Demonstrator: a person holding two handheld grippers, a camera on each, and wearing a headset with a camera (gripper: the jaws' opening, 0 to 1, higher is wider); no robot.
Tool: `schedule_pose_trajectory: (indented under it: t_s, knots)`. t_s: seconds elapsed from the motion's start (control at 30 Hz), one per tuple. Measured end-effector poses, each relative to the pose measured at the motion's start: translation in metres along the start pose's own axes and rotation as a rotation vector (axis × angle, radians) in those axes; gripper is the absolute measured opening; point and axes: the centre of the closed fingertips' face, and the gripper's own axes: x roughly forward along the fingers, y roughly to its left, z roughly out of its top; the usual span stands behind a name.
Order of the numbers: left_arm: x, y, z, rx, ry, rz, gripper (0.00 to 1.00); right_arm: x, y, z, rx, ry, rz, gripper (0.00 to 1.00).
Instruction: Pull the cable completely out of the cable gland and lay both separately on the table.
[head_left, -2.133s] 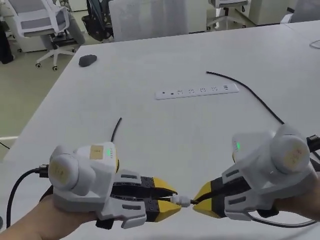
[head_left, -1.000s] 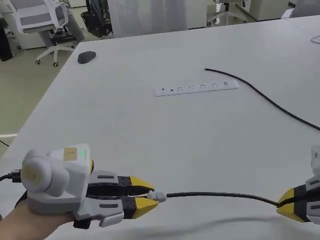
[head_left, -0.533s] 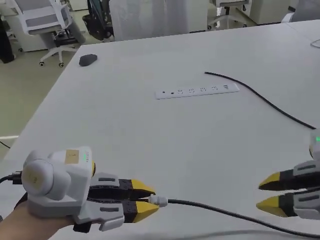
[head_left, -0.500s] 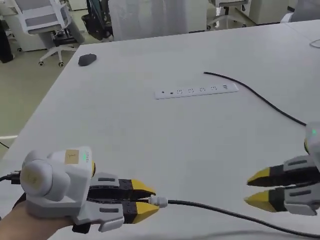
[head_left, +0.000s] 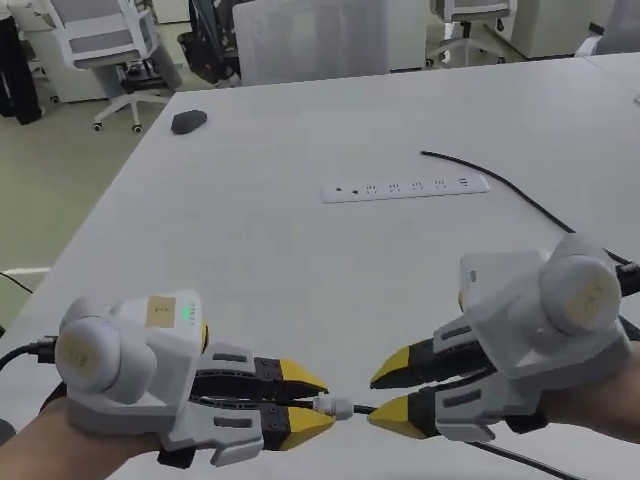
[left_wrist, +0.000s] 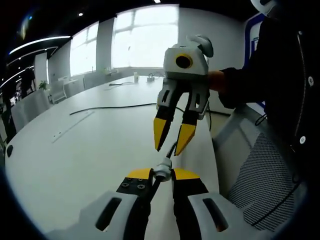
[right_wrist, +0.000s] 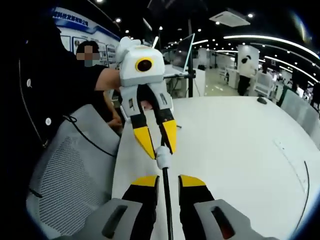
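Observation:
My left gripper (head_left: 326, 402) is low at the table's near edge, shut on the small white cable gland (head_left: 333, 406). A thin black cable (head_left: 361, 409) leaves the gland to the right. My right gripper (head_left: 383, 397) faces it from the right, open, its yellow fingertips just short of the gland with the cable running between them. In the left gripper view the gland (left_wrist: 162, 168) sits pinched between my own yellow tips, and the right gripper (left_wrist: 171, 137) hangs open just beyond it. In the right gripper view the cable (right_wrist: 165, 192) passes untouched between my spread jaws up to the gland (right_wrist: 163, 154).
A white power strip (head_left: 405, 187) lies mid-table, with a black lead (head_left: 505, 188) curving off to the right behind it. A dark mouse (head_left: 188, 121) sits at the far left. Office chairs (head_left: 105, 40) stand beyond the table (head_left: 300, 260).
The right gripper drew the cable far to the right, opened and let go of it, then came back left to the gland. The left gripper kept its hold on the gland.

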Motion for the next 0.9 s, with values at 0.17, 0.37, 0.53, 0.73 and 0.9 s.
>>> schedule_pose_trajectory:
  t_s: [0.17,0.37,0.53,0.73,0.9]
  knots:
    - [0.0,-0.001,0.0,0.011,-0.001,-0.005,0.15,0.004,0.004,-0.002,0.001,0.008,0.023,0.07]
    - [0.0,-0.001,0.005,0.009,-0.02,-0.008,0.15,0.006,0.004,-0.005,-0.017,0.021,0.014,0.0]
    - [-0.001,0.001,0.004,0.011,-0.018,0.003,0.15,0.003,0.002,-0.007,-0.034,0.03,-0.009,0.0]
    - [-0.009,0.006,-0.001,0.009,-0.01,0.026,0.15,-0.01,-0.005,-0.02,-0.016,0.044,-0.037,0.0]
    - [-0.011,0.009,-0.002,0.01,-0.005,0.04,0.15,-0.022,-0.012,-0.033,0.025,0.058,-0.068,0.0]
